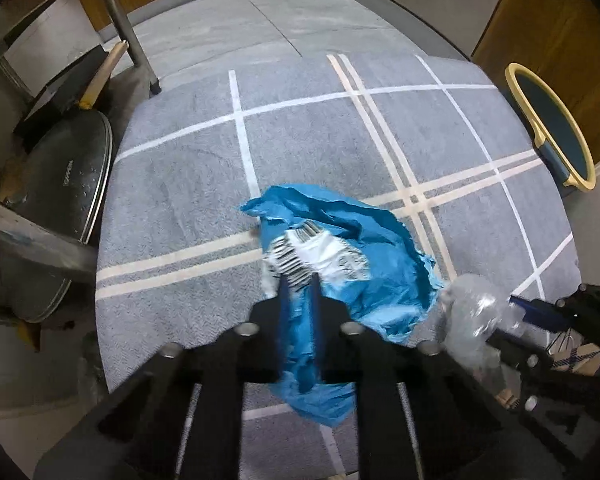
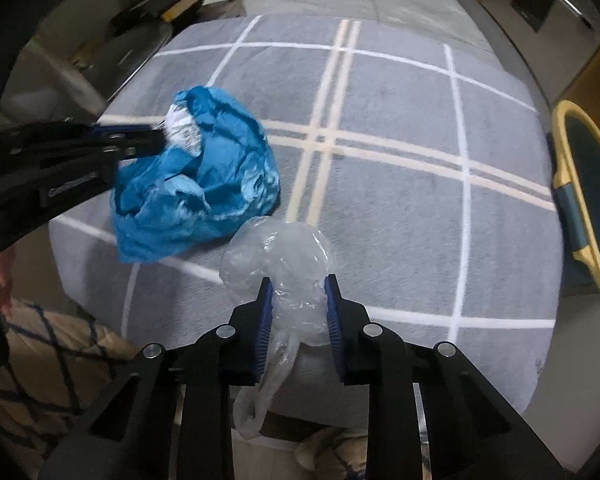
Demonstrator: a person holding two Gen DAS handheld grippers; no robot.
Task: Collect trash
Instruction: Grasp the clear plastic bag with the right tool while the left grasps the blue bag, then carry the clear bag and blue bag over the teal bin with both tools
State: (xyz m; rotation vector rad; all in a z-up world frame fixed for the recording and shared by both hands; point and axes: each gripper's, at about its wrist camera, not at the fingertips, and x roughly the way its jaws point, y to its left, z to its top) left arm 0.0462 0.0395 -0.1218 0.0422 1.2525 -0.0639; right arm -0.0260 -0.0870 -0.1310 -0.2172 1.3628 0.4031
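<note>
The trash here is two pieces lying on a grey rug (image 1: 188, 184) with pale crossing stripes: a crumpled blue mailer bag (image 1: 364, 248) with a white barcode label (image 1: 312, 256), and a crumpled clear plastic bag (image 2: 280, 256) just beside it to the right.

Going from the left, the left gripper (image 1: 299, 278) is pinching the blue bag at the label, its jaws drawn almost together with only thin film between them. For a clean lift, the pinch is needing a real fold of material, not just the label's edge, or the bag is likely to be sliding out.

To the right, the right gripper (image 2: 298, 280) is straddling the clear bag, its jaws partly closed and both blue pads (image 2: 265, 316) resting against the film. The loose tail hanging at the rug's edge is worth watching. Farther right, a yellow-rimmed bin (image 2: 580, 200) is standing beside the rug, probably the drop point.
</note>
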